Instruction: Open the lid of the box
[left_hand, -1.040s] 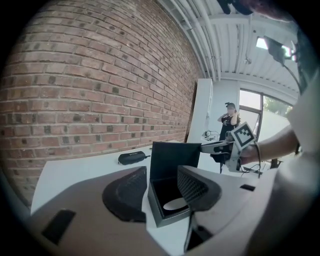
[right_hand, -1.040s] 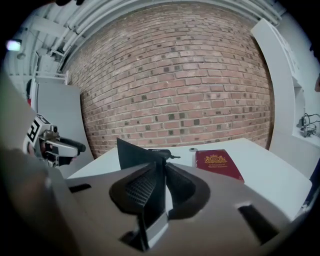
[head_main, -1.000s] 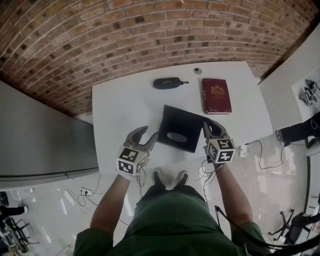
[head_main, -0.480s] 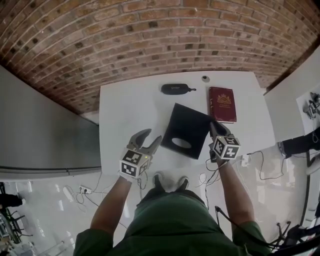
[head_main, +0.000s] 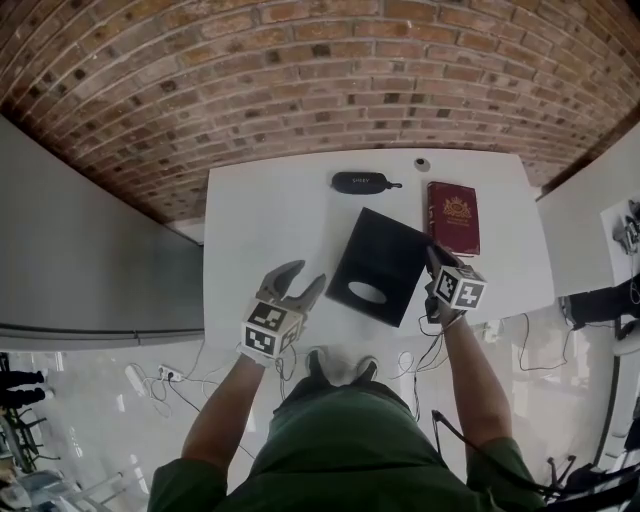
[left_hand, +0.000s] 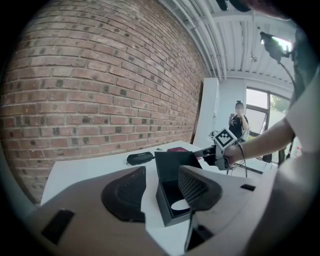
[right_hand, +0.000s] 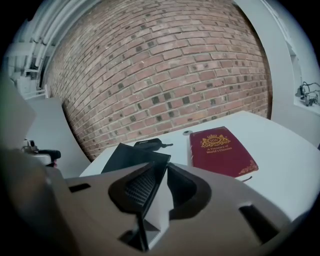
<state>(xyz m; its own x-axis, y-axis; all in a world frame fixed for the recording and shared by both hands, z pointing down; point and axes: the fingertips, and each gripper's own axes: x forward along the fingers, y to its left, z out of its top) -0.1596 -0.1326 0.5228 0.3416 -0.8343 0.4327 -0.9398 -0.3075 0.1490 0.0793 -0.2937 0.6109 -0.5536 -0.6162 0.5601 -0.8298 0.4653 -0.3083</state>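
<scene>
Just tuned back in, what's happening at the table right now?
A person works at a white table with a gripper in each hand. The right gripper is clamped on the edge of the black box's lid, which stands raised above the base. The left gripper hangs open close beside the base, apparently not touching it. A red book and a black case lie further back.

I seem to be working in a lab-like office: bare brick wall (head_main: 300, 80), plain white table (head_main: 260, 225), glossy floor (head_main: 100, 400) strewn with cables (head_main: 528, 335).
</scene>
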